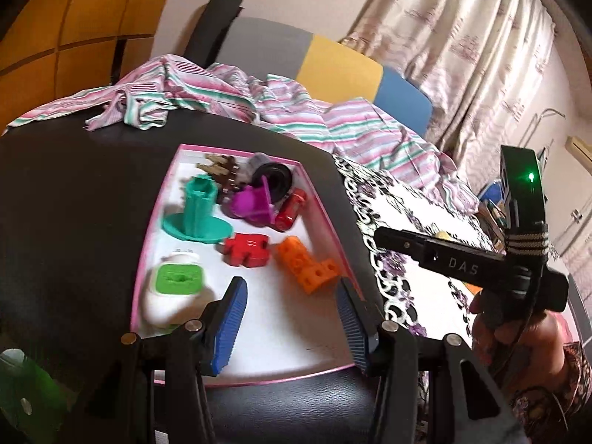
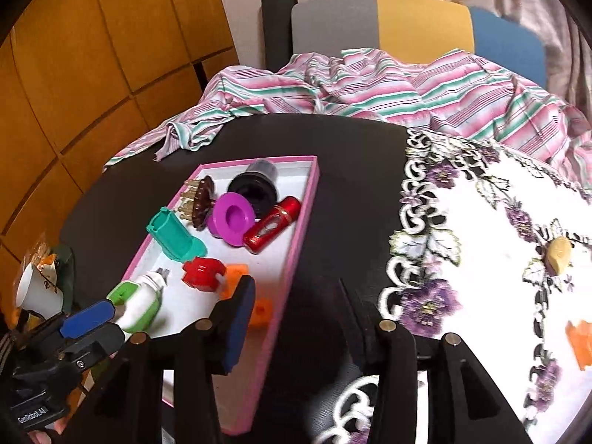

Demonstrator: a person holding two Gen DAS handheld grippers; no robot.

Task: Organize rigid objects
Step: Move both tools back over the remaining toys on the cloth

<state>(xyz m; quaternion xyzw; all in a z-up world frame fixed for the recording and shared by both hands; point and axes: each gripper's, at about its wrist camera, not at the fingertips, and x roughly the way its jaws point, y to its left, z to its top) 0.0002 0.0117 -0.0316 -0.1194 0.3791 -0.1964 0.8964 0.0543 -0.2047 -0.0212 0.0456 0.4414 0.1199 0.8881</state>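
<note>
Both grippers spread, empty: left gripper point(image 1: 292, 318) above pink tray point(image 1: 329, 222) near end, right gripper point(image 2: 296, 318) straddling tray's right wall. Tray holds teal stand point(image 1: 196, 211), red block point(image 1: 246, 249), orange block point(image 1: 307, 264). Yellow piece point(image 2: 559, 254) alone on floral cloth point(image 2: 481, 222), well apart.

Pink-rimmed white tray point(image 1: 335, 236) on the dark table holds most objects. Teal flanged post point(image 1: 196, 214) stands upright at centre; purple cup point(image 1: 248, 203), red cylinder point(image 1: 290, 207) and black ring point(image 1: 275, 179) crowd toward 12–1 o'clock. Red block point(image 1: 246, 248) lies mid-tray, orange cube piece point(image 1: 309, 264) at 3, white-green piece point(image 1: 174, 292) at 8. Outside the tray – a yellow lump point(image 2: 558, 253) and an orange piece point(image 2: 582, 340) on the floral cloth.
</note>
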